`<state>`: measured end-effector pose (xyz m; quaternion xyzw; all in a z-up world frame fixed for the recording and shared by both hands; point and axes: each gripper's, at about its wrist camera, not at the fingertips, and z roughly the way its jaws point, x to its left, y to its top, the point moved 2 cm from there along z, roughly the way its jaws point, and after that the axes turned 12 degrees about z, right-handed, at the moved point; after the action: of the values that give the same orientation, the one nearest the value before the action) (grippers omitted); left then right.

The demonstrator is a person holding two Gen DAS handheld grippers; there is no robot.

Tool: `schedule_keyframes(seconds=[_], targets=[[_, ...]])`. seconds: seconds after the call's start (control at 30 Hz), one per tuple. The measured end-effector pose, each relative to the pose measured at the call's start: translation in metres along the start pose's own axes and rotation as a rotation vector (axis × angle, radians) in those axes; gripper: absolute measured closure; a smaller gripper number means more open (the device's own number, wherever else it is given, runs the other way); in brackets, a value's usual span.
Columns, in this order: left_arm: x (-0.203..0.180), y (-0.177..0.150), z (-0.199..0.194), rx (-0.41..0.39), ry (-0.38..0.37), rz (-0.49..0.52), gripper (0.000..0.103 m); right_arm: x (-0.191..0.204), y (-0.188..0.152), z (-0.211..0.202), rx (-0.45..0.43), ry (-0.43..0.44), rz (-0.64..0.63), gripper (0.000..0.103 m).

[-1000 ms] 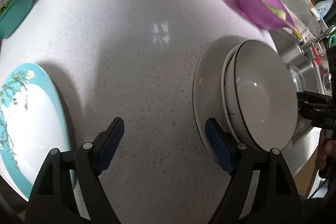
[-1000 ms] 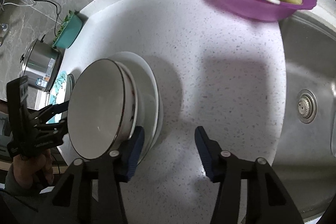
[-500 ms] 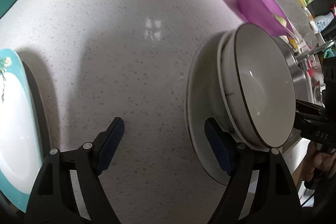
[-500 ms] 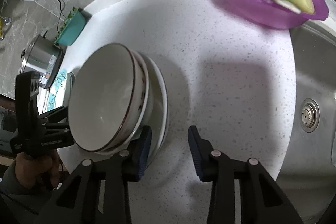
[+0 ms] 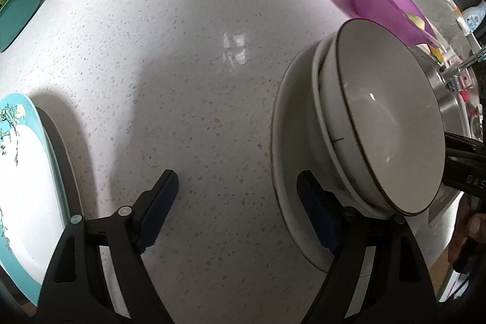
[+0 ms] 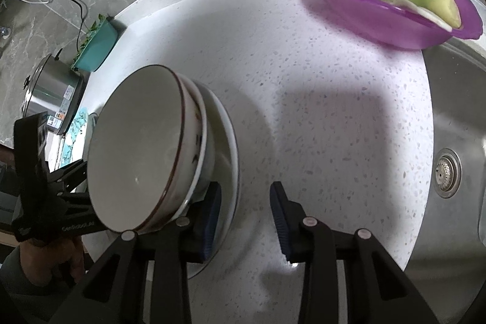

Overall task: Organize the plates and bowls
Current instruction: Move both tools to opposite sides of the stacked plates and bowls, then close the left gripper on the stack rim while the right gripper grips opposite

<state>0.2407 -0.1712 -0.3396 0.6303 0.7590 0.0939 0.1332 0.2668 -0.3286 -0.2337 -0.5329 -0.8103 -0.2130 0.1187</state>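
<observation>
Your right hand-held gripper [image 6: 244, 217] is straddling the white plate's [image 6: 232, 141] near rim with narrow jaws not yet pinching, bowls [image 6: 136, 148] stacked on it mid-worktop [image 6: 303, 81]. Seat both pads before lifting level. Your left hand-held gripper [image 5: 235, 207] is pointing steeply down, wide, one finger over the plate's left edge.

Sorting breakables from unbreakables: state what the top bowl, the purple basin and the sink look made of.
Top bowl: likely glazed ceramic; glossy off-white with a highlight and a brown painted rim.
Purple basin: probably plastic; translucent, and it tints the countertop purple.
Sink: looks like brushed stainless steel; dull grey metallic sheen.
</observation>
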Motion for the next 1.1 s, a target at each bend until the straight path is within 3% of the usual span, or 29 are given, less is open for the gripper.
schedule_keyframes(seconds=[0.1,0.27,0.33,0.5,0.6,0.77,1.1], targets=[[-0.003,0.004,-0.001,-0.019,-0.017,0.010,0.040,0.003,-0.001,0.005,0.020,0.015,-0.013,0.065],[-0.008,0.013,-0.001,-0.048,-0.036,0.017,0.057,0.009,0.000,0.010,0.029,0.029,-0.015,0.080],[-0.009,0.016,-0.001,-0.053,-0.067,0.021,0.068,0.010,0.001,0.011,0.030,0.021,-0.014,0.080],[-0.017,0.025,0.001,-0.057,-0.078,0.039,0.074,0.010,0.004,0.012,0.030,0.016,-0.004,0.079],[-0.025,0.026,0.006,-0.054,-0.121,0.035,0.087,0.013,0.006,0.012,0.028,-0.006,-0.028,0.080],[-0.034,0.033,0.008,-0.042,-0.112,0.048,0.088,0.017,0.010,0.015,0.031,-0.055,-0.041,0.083],[-0.027,0.024,0.006,-0.028,-0.134,0.034,0.089,0.017,0.013,0.011,0.050,-0.047,-0.027,0.083]])
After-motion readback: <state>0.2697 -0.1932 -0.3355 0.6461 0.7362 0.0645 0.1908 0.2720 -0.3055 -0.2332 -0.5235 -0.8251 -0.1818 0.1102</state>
